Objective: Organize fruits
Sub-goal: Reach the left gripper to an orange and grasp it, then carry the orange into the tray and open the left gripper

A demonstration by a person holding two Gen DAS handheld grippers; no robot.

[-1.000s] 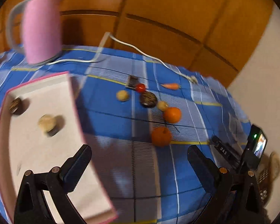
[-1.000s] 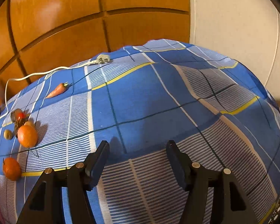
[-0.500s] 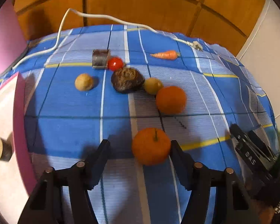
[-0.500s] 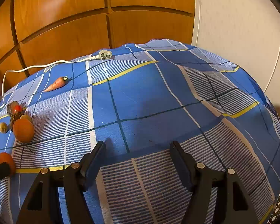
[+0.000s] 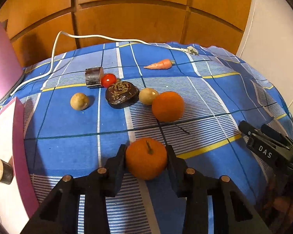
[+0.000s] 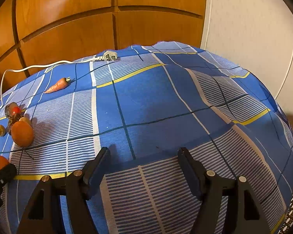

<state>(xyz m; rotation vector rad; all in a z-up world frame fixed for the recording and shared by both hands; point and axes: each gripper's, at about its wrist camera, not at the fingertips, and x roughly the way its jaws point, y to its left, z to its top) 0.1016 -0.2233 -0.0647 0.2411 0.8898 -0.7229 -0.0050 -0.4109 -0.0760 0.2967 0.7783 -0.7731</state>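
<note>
Wood panels behind, blue checked cloth (image 5: 68, 120) over the tabletop, and stuff scattered across the middle of the left view. My left hand-held gripper (image 5: 146, 160) is closing on the near orange (image 5: 146, 159), low centre of that frame, with a finger (image 5: 117, 163) flat against each side, so I'd call it gripped or as good as. To do this bit well I'd squeeze only until it stops rolling, keep the pads on the widest part, then lift straight up before swinging toward the pink-edged tray (image 5: 19, 136) at the left edge, where a small cut piece (image 5: 2, 170) already sits. Second orange (image 5: 168, 106) is further up, touching a small brownish fruit (image 5: 147, 96), so it's probably next. My right hand-held gripper (image 6: 144, 164) just hangs with its jaws apart over bare cloth, nothing in it, fruit well off to its left.
</note>
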